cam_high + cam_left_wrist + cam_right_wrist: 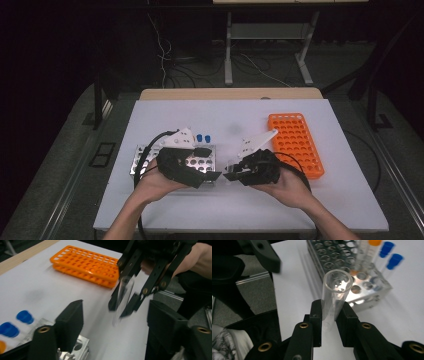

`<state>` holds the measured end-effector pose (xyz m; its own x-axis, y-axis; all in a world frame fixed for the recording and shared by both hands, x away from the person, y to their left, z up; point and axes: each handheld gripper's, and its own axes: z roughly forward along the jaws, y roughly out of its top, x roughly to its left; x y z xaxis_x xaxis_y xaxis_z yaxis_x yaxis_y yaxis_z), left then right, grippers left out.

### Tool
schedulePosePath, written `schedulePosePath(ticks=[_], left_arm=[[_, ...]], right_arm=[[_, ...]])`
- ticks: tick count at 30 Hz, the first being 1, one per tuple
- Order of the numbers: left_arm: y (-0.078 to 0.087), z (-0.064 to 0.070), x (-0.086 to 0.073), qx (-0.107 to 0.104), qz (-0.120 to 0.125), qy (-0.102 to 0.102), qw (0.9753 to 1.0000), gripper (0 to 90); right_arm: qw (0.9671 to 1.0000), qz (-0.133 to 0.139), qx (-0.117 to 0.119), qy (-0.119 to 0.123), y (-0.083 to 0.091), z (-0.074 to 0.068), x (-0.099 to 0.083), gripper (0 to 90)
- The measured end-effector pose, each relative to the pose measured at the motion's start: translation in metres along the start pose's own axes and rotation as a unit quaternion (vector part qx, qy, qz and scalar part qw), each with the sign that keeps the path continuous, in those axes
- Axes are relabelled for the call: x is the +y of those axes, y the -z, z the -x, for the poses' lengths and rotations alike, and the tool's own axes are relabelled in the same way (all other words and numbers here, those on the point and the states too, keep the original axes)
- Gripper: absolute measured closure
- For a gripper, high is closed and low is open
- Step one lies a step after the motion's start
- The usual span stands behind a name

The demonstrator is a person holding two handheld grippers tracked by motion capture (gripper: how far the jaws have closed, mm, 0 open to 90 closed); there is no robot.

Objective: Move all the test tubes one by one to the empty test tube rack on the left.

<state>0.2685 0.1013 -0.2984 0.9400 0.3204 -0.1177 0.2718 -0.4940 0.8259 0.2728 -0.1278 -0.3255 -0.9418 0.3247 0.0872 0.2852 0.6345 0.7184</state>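
I see the right hand-held gripper [329, 317] pinching a clear tube [334, 293] between its two black jaws; the jaws press on the tube's lower half, and its open mouth points up and away from the camera that rides on this gripper. In the left gripper view the same tube [122, 298] stands nearly upright in the far gripper, above the bench top and not touching it. The tube is empty, uncapped, smooth-walled and transparent, with a round rim.

The left hand-held gripper [115, 322] has its jaws spread wide and holds nothing. In the high view it [212, 164] sits just beside the right hand-held gripper [231, 172], tips facing each other, near the front centre of the bench.

Under the left hand-held gripper lies a metal rack [200, 161], a shiny block drilled with rows of round holes. At its far end stand tubes with blue caps [390, 256] and one with an orange cap [375, 242]. To the right, well apart from the metal rack, lies an orange rack [294, 142], a flat plastic grid of many round holes, all empty.

The bench [240, 215] has a matt white, flat top with a pale wooden strip along its far edge. The room beyond is dark; a grey floor [60, 165] surrounds the bench, loose cables [162, 55] lie on it, and the metal legs of another stand [228, 55] rise behind.
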Motion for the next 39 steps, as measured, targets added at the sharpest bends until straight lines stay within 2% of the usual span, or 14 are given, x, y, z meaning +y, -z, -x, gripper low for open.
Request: schedulePosePath(ticks=[7, 11, 15, 17, 20, 24, 27, 30, 32, 34, 39], left_arm=[[-0.003, 0.002, -0.003, -0.023, -0.008, -0.015, 0.9996, 53.8], [-0.002, 0.002, -0.006, -0.026, -0.007, -0.013, 0.9996, 73.0], [0.003, 0.000, -0.008, -0.020, -0.003, -0.011, 0.9997, 74.6], [0.007, -0.002, -0.010, -0.012, -0.002, -0.005, 0.9999, 74.7], [0.017, -0.007, -0.014, 0.000, 0.003, 0.007, 1.0000, 74.8], [0.032, -0.015, -0.021, 0.023, 0.006, 0.021, 0.9995, 74.8], [0.043, -0.021, -0.024, 0.042, 0.010, 0.032, 0.9986, 74.8], [0.053, -0.027, -0.026, 0.061, 0.006, 0.037, 0.9975, 74.8], [0.057, -0.031, -0.027, 0.074, 0.003, 0.042, 0.9964, 74.8], [0.059, -0.036, -0.029, 0.085, 0.001, 0.046, 0.9953, 74.8], [0.065, -0.050, -0.034, 0.112, 0.002, 0.060, 0.9919, 74.8]], right_arm=[[0.9996, -0.005, 0.021, 0.016, -0.016, -0.011, 0.012, 75.1], [0.9995, -0.006, 0.025, 0.020, -0.021, -0.014, 0.016, 75.0], [0.9995, 0.001, 0.028, 0.017, -0.023, -0.015, 0.017, 74.1], [0.9996, 0.005, 0.021, 0.019, -0.022, -0.015, 0.016, 63.2], [0.9998, 0.015, 0.013, 0.008, -0.016, -0.014, 0.011, 57.1], [0.9991, 0.038, -0.008, -0.017, -0.003, -0.009, -0.005, 44.5], [0.9975, 0.052, -0.026, -0.041, 0.008, -0.004, -0.018, 31.0], [0.9959, 0.053, -0.041, -0.061, 0.016, 0.000, -0.030, 12.9], [0.9945, 0.059, -0.045, -0.074, 0.022, 0.003, -0.040, 9.6], [0.9928, 0.063, -0.052, -0.088, 0.026, 0.006, -0.050, 0.6], [0.9870, 0.081, -0.070, -0.121, 0.038, 0.013, -0.077, 0.2]])
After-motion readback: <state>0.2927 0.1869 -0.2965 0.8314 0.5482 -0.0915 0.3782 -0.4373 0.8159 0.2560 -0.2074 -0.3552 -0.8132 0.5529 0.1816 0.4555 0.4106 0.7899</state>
